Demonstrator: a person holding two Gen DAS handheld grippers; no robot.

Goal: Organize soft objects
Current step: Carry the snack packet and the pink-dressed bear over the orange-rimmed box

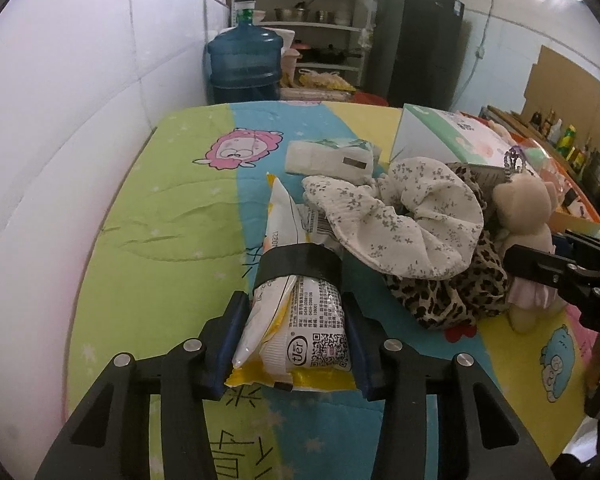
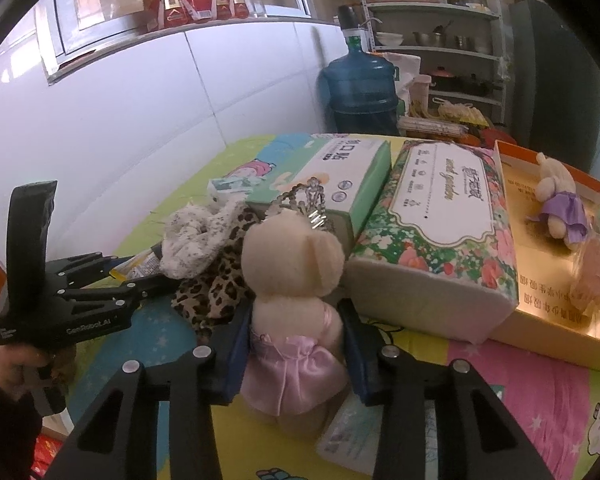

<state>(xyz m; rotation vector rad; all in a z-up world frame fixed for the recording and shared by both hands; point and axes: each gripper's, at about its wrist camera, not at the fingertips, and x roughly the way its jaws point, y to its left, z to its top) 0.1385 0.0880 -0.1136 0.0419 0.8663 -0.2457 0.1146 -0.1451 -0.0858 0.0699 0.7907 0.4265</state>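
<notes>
My left gripper is shut on a yellow-and-white plastic packet with a black band round its middle; the packet lies lengthwise on the cartoon blanket. My right gripper is shut on the pink-skirted body of a beige plush bear that stands upright, with a silver tiara charm behind its head. Between the two lie a white floral scrunchie and a leopard-print scrunchie, the white one overlapping the packet's far end. The bear also shows at the right of the left wrist view.
A small tissue pack lies behind the scrunchies. A green-and-white box and a floral tissue pack stand behind the bear. An orange tray at right holds a purple-skirted bear. A white wall runs along the left; a water jug stands beyond.
</notes>
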